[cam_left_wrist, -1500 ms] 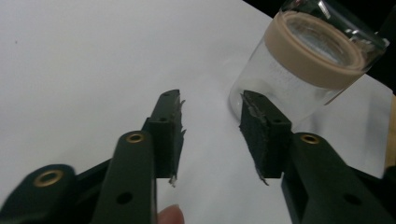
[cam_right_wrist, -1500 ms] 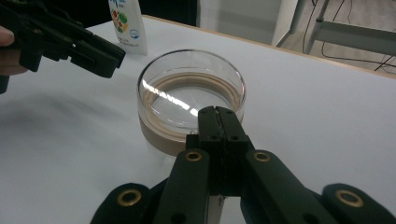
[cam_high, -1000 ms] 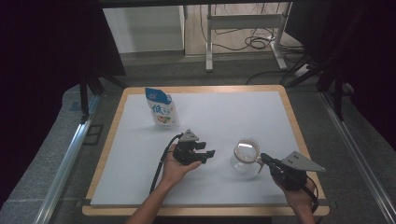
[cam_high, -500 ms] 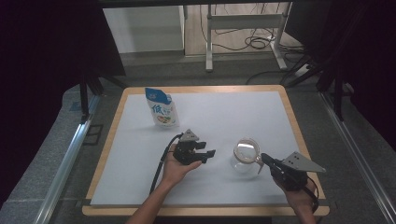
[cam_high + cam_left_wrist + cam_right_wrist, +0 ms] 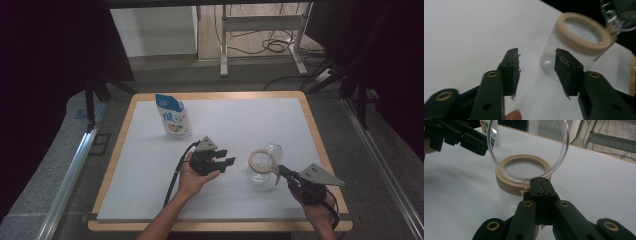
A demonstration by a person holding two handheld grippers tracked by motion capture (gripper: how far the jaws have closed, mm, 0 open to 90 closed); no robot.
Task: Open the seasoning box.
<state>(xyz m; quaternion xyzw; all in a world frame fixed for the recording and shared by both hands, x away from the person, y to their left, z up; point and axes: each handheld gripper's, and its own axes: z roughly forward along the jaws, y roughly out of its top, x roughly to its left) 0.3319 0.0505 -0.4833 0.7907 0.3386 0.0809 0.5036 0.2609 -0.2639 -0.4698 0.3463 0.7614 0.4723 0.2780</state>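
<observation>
I am pinching the clear lid point(image 5: 527, 150) by its edge in my right gripper point(image 5: 539, 181), tilting it up beside the jar point(image 5: 261, 169) near the table's point(image 5: 240, 115) front right. My left gripper point(image 5: 537, 71), jaws apart and just closing with nothing between them, is lining up to steady the jar.

A clear glass jar point(image 5: 261, 171) with a beige rim stands upright, its round glass lid point(image 5: 529, 150) tipped open above it.

The left gripper point(image 5: 226, 161), near the middle of the table point(image 5: 250, 115) and pointed at the jar point(image 5: 564, 50), narrowed its jaws: they were closing during the last half second. Nothing sat between the pads, and the jar remained untouched beyond them.
</observation>
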